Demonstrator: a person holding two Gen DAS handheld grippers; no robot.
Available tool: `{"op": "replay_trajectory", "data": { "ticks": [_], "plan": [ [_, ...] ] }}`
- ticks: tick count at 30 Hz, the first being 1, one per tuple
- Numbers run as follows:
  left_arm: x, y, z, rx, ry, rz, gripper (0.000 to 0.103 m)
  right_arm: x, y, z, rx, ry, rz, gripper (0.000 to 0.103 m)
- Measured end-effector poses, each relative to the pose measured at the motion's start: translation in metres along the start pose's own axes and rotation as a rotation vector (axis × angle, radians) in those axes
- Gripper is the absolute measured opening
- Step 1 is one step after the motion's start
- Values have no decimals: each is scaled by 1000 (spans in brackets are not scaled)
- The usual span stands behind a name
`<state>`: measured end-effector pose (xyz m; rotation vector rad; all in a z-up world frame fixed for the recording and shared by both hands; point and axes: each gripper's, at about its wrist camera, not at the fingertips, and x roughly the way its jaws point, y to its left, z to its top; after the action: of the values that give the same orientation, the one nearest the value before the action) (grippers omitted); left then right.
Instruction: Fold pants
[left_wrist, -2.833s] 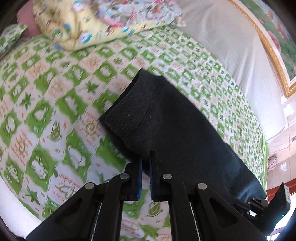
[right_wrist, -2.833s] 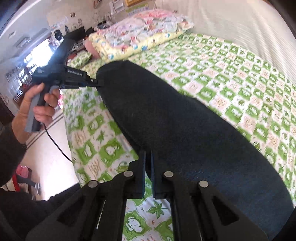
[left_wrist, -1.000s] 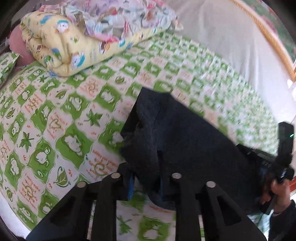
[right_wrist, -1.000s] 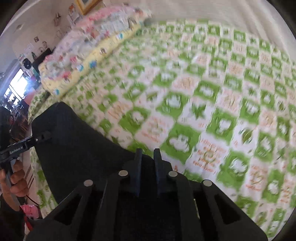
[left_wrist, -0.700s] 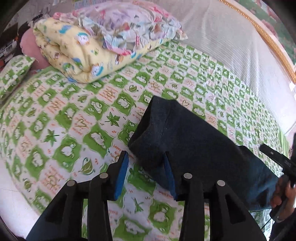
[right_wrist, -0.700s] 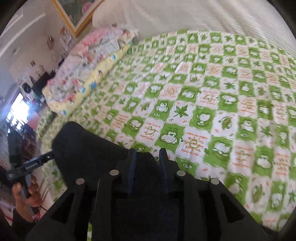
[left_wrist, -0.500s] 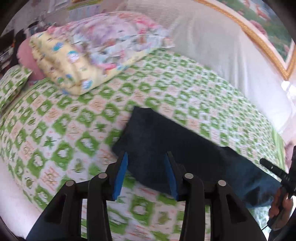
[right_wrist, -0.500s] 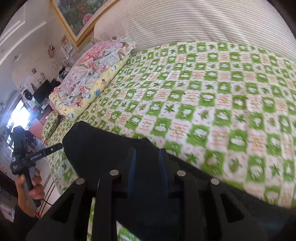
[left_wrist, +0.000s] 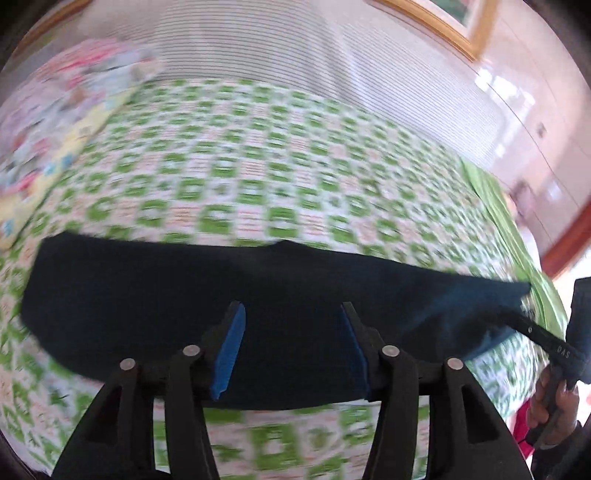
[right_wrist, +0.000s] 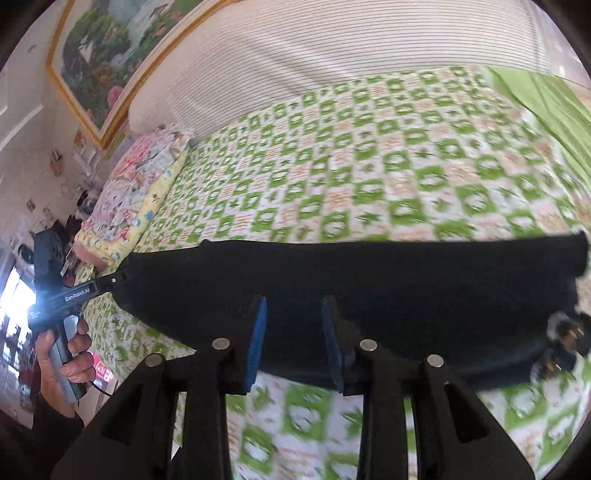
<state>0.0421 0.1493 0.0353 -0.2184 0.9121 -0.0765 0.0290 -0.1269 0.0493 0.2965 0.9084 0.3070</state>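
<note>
Both jaws just opened, empty, above folded pants (left_wrist: 258, 291) on bedspread (left_wrist: 258, 177).

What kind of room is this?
Most likely a bedroom in someone's home. There is a bed with a green patterned bedsheet, a folded quilt at one end, a striped padded headboard, and a framed painting on the wall.

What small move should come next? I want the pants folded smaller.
Probably bring each open hand-held gripper, left and right, to one end of the pants, which lie as a long flat band on the bedspread.
</note>
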Motion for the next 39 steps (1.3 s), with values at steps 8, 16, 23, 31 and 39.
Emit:
{"op": "replay_trajectory", "data": {
  "ticks": [8, 16, 23, 31, 39],
  "plan": [
    [27, -83, 2, 169, 79, -97, 55, -47, -44, -16, 85, -84, -73, 33],
    [45, -154, 7, 325, 136, -171, 58, -80, -74, -25, 138, -148, -127, 33],
    [65, -197, 20, 417, 187, -209, 58, -89, -95, -35, 194, -154, -147, 34],
    [88, -244, 27, 521, 234, -237, 58, -98, -113, -44, 243, -153, -155, 37],
    [115, -279, 29, 620, 281, -261, 59, -93, -128, -57, 377, -140, -131, 45]
  ]
}}
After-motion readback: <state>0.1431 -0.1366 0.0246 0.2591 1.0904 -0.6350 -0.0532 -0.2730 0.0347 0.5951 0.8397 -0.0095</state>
